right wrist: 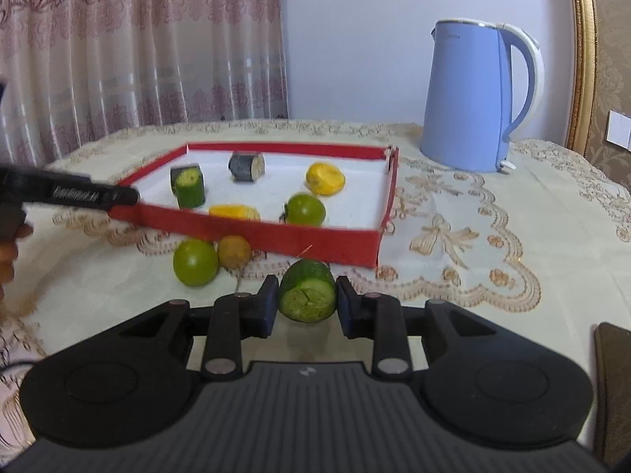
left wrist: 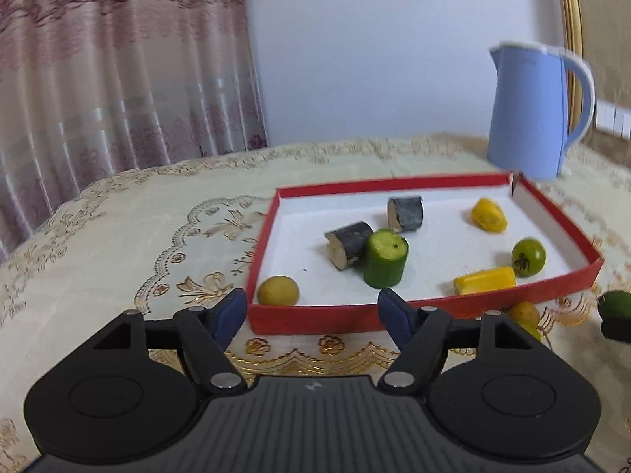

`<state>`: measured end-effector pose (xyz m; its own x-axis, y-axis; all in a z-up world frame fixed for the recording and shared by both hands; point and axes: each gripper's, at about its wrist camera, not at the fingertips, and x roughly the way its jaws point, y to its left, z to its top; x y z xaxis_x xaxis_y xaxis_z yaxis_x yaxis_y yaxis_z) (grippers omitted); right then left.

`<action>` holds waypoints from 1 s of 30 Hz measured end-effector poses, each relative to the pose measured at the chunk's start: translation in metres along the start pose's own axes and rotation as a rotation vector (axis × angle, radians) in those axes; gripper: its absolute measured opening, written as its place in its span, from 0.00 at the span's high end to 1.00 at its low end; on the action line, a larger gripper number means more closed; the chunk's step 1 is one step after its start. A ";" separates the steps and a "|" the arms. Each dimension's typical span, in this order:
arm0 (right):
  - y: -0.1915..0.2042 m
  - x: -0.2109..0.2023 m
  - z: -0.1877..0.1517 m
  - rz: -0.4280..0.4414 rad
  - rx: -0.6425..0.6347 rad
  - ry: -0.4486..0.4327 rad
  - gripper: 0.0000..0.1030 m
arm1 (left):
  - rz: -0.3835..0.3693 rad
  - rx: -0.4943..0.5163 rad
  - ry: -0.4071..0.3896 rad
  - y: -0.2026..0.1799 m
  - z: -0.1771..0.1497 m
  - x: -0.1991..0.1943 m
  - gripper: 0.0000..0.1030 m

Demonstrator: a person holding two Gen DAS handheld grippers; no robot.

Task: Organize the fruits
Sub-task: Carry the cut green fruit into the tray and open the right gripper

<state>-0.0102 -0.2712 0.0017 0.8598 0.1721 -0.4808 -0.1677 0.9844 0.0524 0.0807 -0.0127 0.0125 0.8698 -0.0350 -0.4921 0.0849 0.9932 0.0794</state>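
A shallow red tray (left wrist: 315, 317) (right wrist: 276, 236) with a white floor lies on the table. It holds two dark cut pieces (left wrist: 349, 242), a green cucumber piece (left wrist: 385, 258), yellow pieces (left wrist: 488, 215), a green round fruit (left wrist: 528, 257) and a small yellow-brown fruit (left wrist: 278, 291). My left gripper (left wrist: 311, 311) is open and empty at the tray's near wall. My right gripper (right wrist: 304, 302) is shut on a green cucumber piece (right wrist: 308, 295) just in front of the tray. A green round fruit (right wrist: 196, 262) and a brownish fruit (right wrist: 234, 251) lie on the cloth beside the tray.
A blue kettle (right wrist: 473, 98) stands behind the tray's right corner. The table carries a cream embroidered cloth (right wrist: 473, 236). A curtain (left wrist: 118, 79) hangs at the back left. The left gripper's body (right wrist: 71, 195) reaches in over the tray's left corner in the right wrist view.
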 end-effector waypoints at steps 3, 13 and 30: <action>-0.002 0.001 0.016 -0.012 -0.007 -0.033 0.72 | 0.003 -0.043 -0.040 0.011 -0.007 -0.004 0.27; -0.004 0.060 0.081 -0.054 -0.046 -0.040 0.72 | 0.023 0.009 -0.014 0.002 -0.015 0.005 0.26; -0.013 0.117 0.088 -0.155 -0.014 -0.061 0.72 | 0.001 -0.056 0.107 0.013 -0.017 0.026 0.24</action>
<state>0.1350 -0.2602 0.0216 0.9034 0.0206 -0.4283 -0.0373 0.9988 -0.0305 0.0957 0.0013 -0.0143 0.8130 -0.0249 -0.5817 0.0541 0.9980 0.0327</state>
